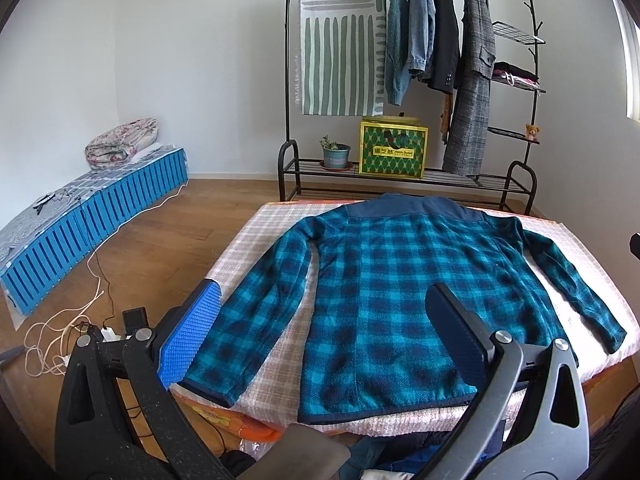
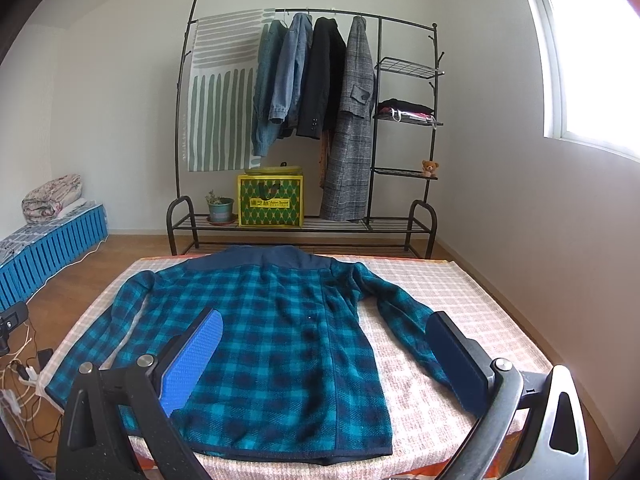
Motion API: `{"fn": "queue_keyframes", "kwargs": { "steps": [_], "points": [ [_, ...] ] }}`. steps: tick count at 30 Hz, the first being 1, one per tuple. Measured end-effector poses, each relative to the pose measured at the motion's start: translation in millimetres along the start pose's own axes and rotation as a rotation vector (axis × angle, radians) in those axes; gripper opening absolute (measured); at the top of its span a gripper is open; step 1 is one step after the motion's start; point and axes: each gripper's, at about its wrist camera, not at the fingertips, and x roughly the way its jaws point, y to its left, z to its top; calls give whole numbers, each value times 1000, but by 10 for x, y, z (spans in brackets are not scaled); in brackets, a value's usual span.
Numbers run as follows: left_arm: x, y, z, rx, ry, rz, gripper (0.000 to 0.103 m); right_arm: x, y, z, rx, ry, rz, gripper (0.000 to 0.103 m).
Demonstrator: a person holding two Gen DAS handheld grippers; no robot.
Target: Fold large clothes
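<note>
A teal and navy plaid shirt (image 1: 400,280) lies flat and back up on a table covered with a pink checked cloth (image 1: 256,240). Its collar points to the far edge, both sleeves lie spread beside the body. My left gripper (image 1: 324,320) is open and empty, hovering above the hem, nearer the shirt's left sleeve. In the right wrist view the shirt (image 2: 272,332) fills the middle of the cloth (image 2: 460,292). My right gripper (image 2: 324,344) is open and empty above the lower right of the shirt, one finger near the right sleeve.
A black clothes rack (image 2: 308,120) with hanging coats, a green box and a plant pot stands behind the table. A blue slatted low bed (image 1: 100,220) lies at the left. Cables and a power strip (image 1: 80,328) lie on the wooden floor. A window (image 2: 592,60) is at the right.
</note>
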Motion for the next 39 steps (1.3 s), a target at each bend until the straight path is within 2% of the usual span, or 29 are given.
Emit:
{"fn": "queue_keyframes", "kwargs": {
  "steps": [15, 23, 26, 31, 33, 35, 39],
  "points": [
    [582, 437, 129, 26, 21, 125, 103, 653, 591, 263, -41, -29, 112, 103],
    [993, 660, 124, 57, 56, 166, 103, 989, 685, 127, -12, -33, 168, 103],
    [1223, 811, 135, 47, 98, 160, 103, 1120, 690, 52, -2, -22, 190, 103],
    [1646, 1188, 92, -18, 175, 174, 103, 1312, 684, -26, 16, 28, 245, 103],
    [1801, 1328, 49, -62, 208, 153, 103, 1360, 683, -54, 15, 42, 243, 103],
    [1971, 1462, -15, -104, 251, 119, 96, 1410, 682, -78, 18, 57, 244, 103],
    [2360, 1697, -155, -145, 352, 100, 82, 1470, 667, -108, 32, 84, 266, 103]
  ]
}}
